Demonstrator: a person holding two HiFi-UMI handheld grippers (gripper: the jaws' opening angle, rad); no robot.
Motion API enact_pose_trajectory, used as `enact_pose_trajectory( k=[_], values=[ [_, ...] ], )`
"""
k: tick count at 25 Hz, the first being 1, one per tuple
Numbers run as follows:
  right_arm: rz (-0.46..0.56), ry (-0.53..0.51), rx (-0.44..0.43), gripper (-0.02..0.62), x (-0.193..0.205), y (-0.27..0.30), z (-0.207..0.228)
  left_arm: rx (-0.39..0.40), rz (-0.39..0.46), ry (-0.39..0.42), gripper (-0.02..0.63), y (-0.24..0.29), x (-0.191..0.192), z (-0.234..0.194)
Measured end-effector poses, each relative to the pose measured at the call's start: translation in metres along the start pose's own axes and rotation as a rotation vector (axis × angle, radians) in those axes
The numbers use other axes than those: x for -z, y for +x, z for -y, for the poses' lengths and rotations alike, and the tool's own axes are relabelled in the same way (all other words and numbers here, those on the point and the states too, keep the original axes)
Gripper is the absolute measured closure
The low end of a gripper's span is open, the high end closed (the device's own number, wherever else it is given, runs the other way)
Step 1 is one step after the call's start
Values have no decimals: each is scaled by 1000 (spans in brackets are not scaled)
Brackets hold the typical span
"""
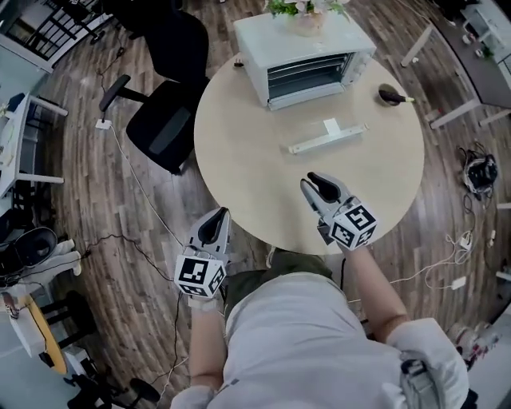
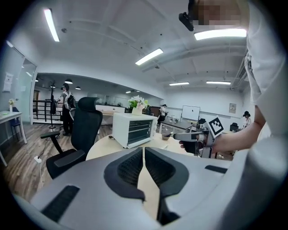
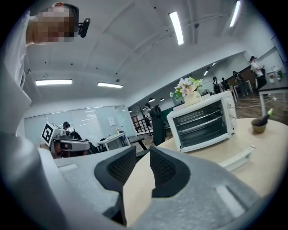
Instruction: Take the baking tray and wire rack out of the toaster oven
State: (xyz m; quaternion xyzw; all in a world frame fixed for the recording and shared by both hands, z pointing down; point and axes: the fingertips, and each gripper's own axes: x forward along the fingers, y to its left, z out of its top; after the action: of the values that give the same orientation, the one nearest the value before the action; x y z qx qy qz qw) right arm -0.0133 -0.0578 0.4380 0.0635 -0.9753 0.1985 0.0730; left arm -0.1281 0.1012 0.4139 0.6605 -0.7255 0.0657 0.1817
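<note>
The white toaster oven [image 1: 307,60] stands at the table's far side, its front toward me. Dark shelf lines of the wire rack [image 3: 201,126] show inside it; I cannot tell the baking tray apart from them. My right gripper [image 1: 313,179] hovers over the near part of the table, pointing at the oven [image 3: 204,121], jaws a little apart with nothing between them. My left gripper [image 1: 221,214] is at the table's near left edge, its jaws nearly touching and empty. It sees the oven [image 2: 132,129] and the right gripper [image 2: 198,137].
A white bar [image 1: 327,136] lies on the round beige table [image 1: 239,160] just before the oven. A small dark bowl [image 1: 391,96] sits at the far right. Flowers [image 1: 303,9] stand on the oven. A black office chair [image 1: 164,120] is left of the table.
</note>
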Motion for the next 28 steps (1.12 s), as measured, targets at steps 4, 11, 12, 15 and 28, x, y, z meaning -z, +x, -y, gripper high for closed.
enact_pose_trajectory(
  k=[4, 11, 12, 15, 28],
  values=[
    [48, 47, 69, 512, 1, -3, 13, 62, -42, 39, 606, 16, -3, -3],
    [118, 123, 151, 494, -4, -3, 59, 120, -82, 88, 604, 63, -13, 1],
    [126, 133, 159, 490, -5, -1, 65, 125, -84, 90, 604, 68, -15, 1],
    [139, 157, 172, 463, -10, 6, 75, 143, -92, 94, 604, 79, -20, 0],
    [186, 246, 254, 394, -30, 72, 132, 261, -152, 110, 604, 138, -19, -29]
  ],
)
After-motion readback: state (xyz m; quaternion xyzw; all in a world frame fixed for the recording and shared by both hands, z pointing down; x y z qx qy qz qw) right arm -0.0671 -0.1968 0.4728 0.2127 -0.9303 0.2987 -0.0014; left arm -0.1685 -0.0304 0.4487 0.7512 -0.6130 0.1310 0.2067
